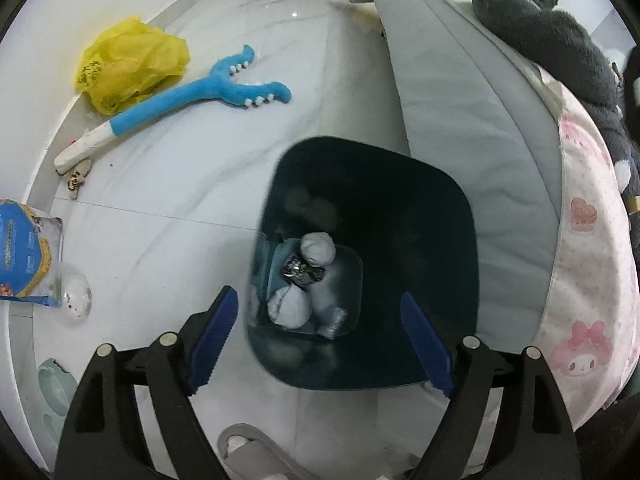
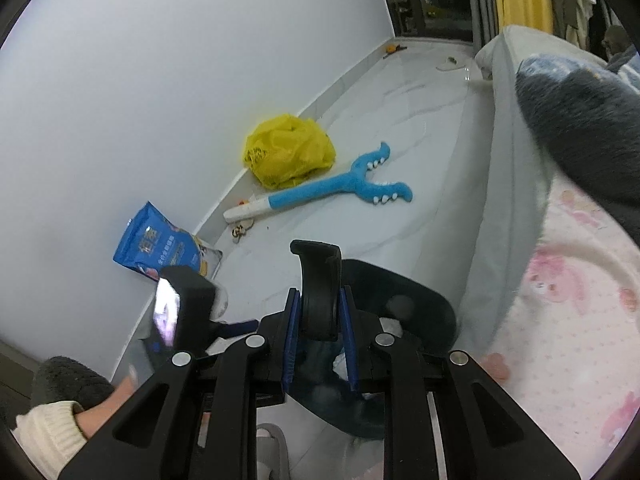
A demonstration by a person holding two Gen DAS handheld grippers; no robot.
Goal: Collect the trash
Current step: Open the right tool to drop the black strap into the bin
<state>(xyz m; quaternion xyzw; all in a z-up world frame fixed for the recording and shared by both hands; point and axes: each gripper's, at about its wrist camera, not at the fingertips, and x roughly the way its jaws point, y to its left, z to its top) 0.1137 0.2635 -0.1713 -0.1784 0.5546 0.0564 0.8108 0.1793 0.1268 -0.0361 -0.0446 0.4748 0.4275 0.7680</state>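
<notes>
Right gripper (image 2: 319, 312) is clamped on the bin handle (image 2: 318, 280) — rigid, light. Left gripper (image 1: 320, 340) gapes empty over the bin (image 1: 420, 208); yellow bag (image 1: 132, 64) by the floor's wall edge — flimsy, pinch a fold.

The left gripper (image 1: 320, 344), black with blue toothed pads, points steeply downward, its jaws spread wide with nothing between the pads. The right gripper (image 2: 319, 344), of the same build, tilts downward with its jaws closed on a curved black plastic handle (image 2: 318, 292). At the lower left of the right wrist view, a hand (image 2: 108, 404) in a cream knitted sleeve (image 2: 44, 432) grips the left tool.
</notes>
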